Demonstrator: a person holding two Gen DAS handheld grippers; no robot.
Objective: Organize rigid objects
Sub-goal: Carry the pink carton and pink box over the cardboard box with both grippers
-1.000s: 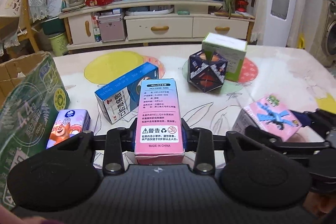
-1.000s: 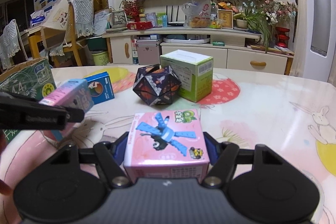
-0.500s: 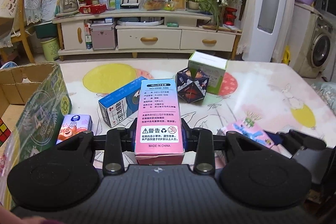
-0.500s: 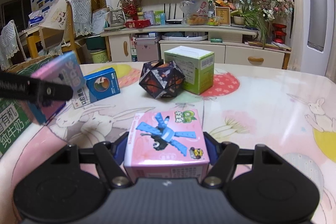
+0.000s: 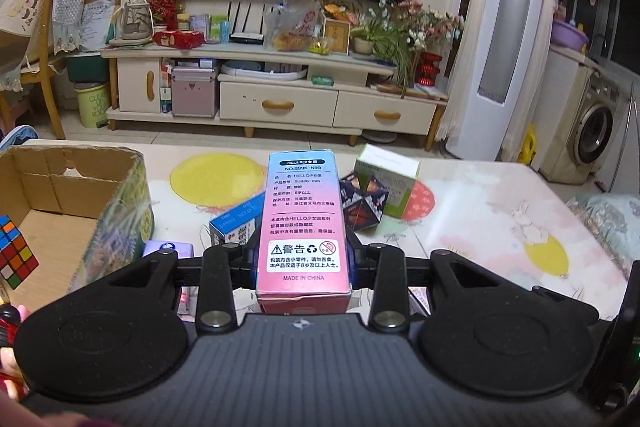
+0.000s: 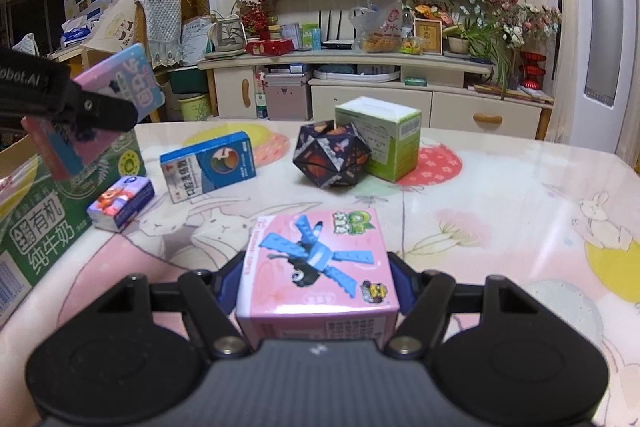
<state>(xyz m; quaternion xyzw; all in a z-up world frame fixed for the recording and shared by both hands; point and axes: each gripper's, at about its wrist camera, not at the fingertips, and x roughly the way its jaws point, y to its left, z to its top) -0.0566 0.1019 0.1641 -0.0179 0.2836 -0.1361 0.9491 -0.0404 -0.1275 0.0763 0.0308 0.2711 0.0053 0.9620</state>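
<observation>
My left gripper (image 5: pixel 303 259) is shut on a tall pink and blue box (image 5: pixel 303 223) and holds it in the air beside the open cardboard carton (image 5: pixel 116 195). From the right wrist view the same box (image 6: pixel 120 87) hangs above the carton's green wall (image 6: pixel 40 227). A Rubik's cube (image 5: pixel 14 251) lies inside the carton. My right gripper (image 6: pixel 318 291) is shut on a square pink toy box (image 6: pixel 320 259), just above the table.
On the table (image 6: pixel 500 195) lie a blue box (image 6: pixel 208 167), a small purple box (image 6: pixel 122 201), a dark folded polyhedron (image 6: pixel 330 155) and a green and white box (image 6: pixel 384 135). A TV cabinet (image 5: pixel 280 95) stands beyond the table.
My left gripper has risen and moved left with the tall box, so the carton's inside now shows. My right gripper has stayed put with the pink toy box.
</observation>
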